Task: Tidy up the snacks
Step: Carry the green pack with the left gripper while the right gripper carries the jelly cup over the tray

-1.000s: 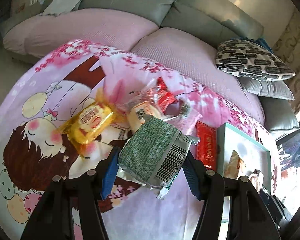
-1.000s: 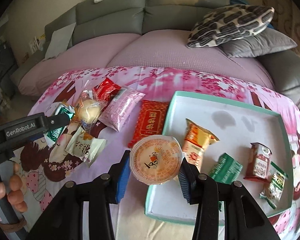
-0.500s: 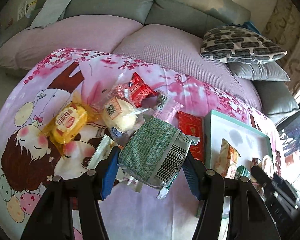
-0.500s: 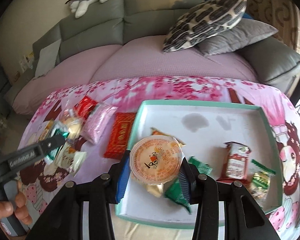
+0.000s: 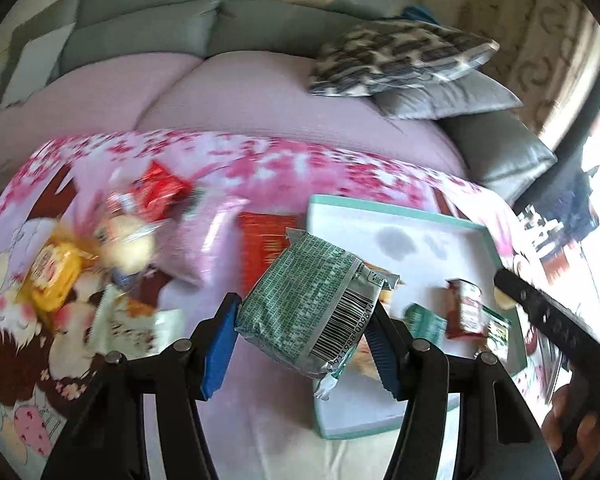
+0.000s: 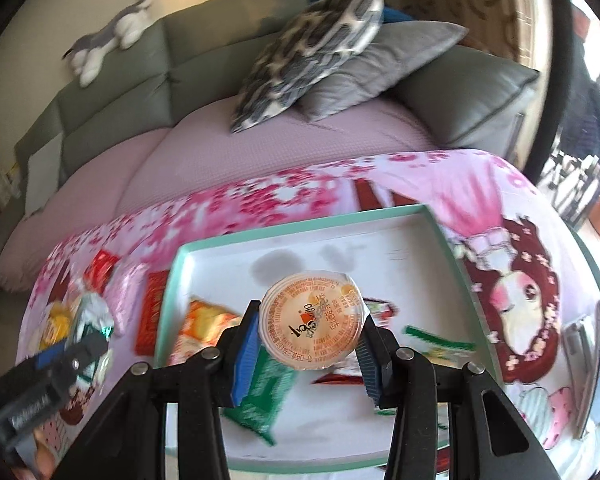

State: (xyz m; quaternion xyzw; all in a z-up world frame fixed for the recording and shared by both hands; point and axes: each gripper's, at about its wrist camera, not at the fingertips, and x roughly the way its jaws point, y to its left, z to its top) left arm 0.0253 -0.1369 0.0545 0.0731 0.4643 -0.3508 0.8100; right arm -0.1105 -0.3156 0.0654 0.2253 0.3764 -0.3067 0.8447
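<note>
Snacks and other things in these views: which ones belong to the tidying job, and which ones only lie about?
Job:
- green packet, in left gripper
- jelly cup, in right gripper
- teal tray
- loose snacks on the cloth, e.g. red packet

Lying about:
- patterned pillow
- grey pillow
- plush toy

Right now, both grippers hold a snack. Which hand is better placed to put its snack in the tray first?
The right. The right gripper holds the jelly cup over the white floor of the tray. The left gripper holds its green packet near the tray's left edge, partly above the cloth.
</note>
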